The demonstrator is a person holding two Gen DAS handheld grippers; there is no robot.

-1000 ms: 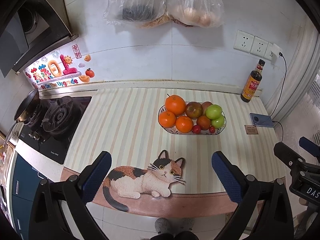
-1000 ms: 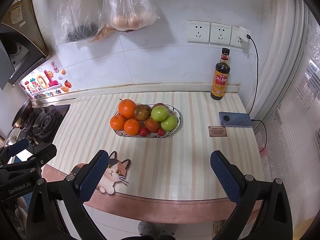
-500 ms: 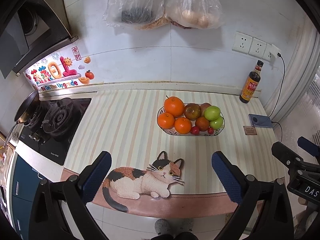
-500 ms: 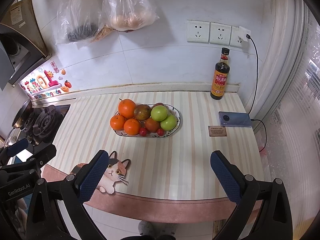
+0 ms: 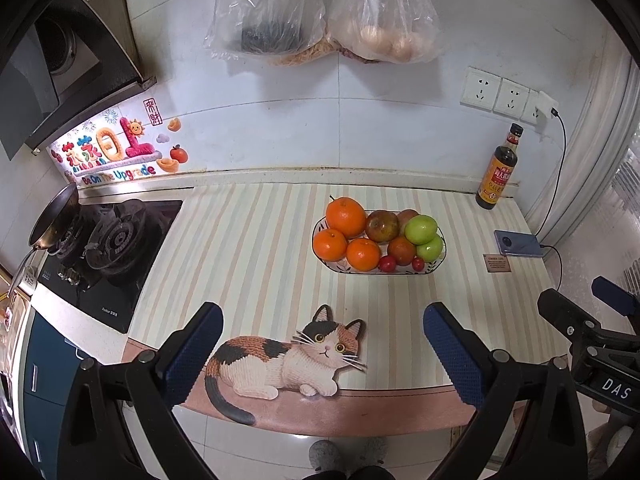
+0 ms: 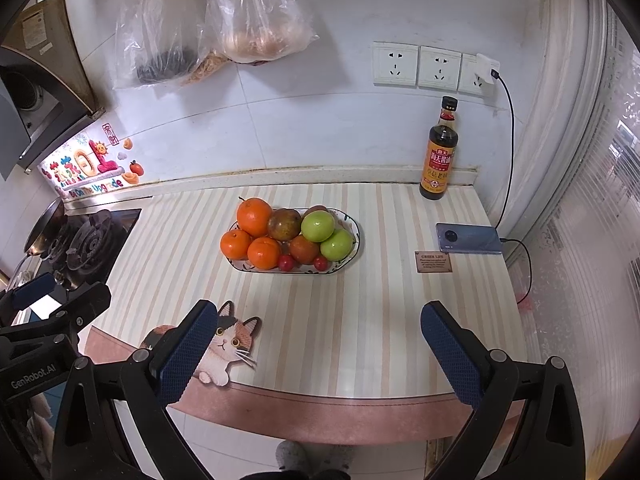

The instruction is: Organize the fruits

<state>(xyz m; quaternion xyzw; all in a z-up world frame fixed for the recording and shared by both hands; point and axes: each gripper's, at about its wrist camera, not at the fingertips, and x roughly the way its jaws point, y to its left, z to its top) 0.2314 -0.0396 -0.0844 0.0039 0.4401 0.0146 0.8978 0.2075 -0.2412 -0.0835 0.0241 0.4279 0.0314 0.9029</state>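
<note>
The oval white patterned fruit dish [image 5: 434,268] sits mid-frame on the striped worktop [image 5: 256,264], right of centre in my left view and nearer the middle in my right view [image 6: 352,226]. It is heaped: three bright oranges [image 5: 346,216] on its left side, two green apples [image 5: 420,229] on its right, a dull brown-green round fruit [image 5: 383,225] between them, a reddish-orange fruit [image 5: 401,250] in front, and two small red cherry tomatoes [image 5: 387,263] at the near rim. One more reddish fruit at the back is mostly hidden behind the apples, and I cannot tell what it is.

To the right of the dish lie a small brown card [image 6: 433,261], its print too small to read, and a blue-grey phone [image 6: 468,238] on a black cable. A dark sauce bottle with an orange label [image 6: 439,156] stands at the wall in the upper right. Two clear plastic bags [image 5: 324,12] hang at the top, their contents blurred. A black gas hob [image 5: 108,248] with a pan fills the left edge. A calico cat picture [image 5: 288,356] lies at the worktop's near edge, partly covered by my right claw's left finger in the right view.

My left claw [image 5: 322,352] is spread wide and empty above the near edge, well short of the dish. My right claw [image 6: 318,350] is likewise wide and empty, level with it; each shows at the other's frame edge.
</note>
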